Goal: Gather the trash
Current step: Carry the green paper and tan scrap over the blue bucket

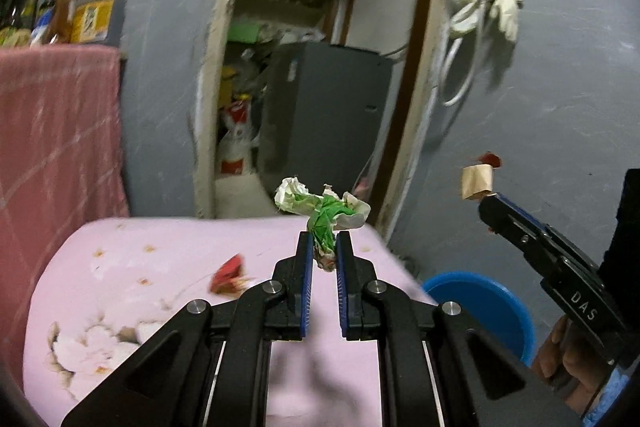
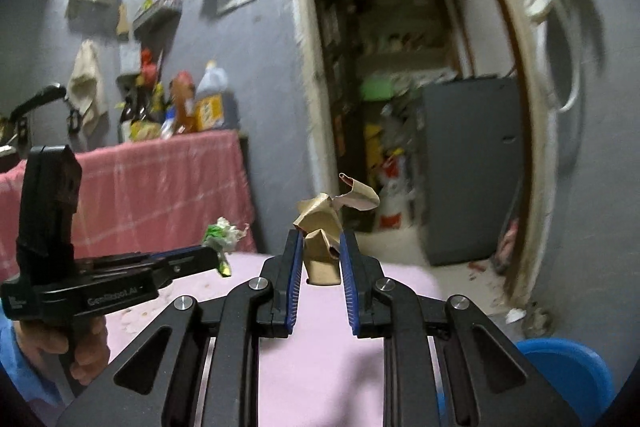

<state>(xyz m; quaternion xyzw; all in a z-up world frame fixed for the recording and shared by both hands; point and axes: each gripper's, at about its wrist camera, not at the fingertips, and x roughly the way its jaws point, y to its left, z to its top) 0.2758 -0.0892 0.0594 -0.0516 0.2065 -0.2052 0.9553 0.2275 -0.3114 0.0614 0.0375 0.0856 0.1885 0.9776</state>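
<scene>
My left gripper [image 1: 323, 245] is shut on a crumpled green and white wrapper [image 1: 324, 211] and holds it above the pink table [image 1: 132, 307]. It also shows in the right wrist view [image 2: 218, 259] with the wrapper [image 2: 222, 235] at its tip. My right gripper [image 2: 320, 247] is shut on a crumpled brown paper scrap [image 2: 320, 227], held above the table. In the left wrist view the right gripper [image 1: 486, 203] appears at the right with the brown scrap [image 1: 476, 181]. A red wrapper [image 1: 228, 273] lies on the table.
A blue bin [image 1: 480, 303] stands on the floor right of the table, also in the right wrist view [image 2: 568, 367]. A pink-covered counter [image 1: 52, 131] with bottles is at the left. A doorway [image 1: 312, 67] with a grey cabinet is ahead.
</scene>
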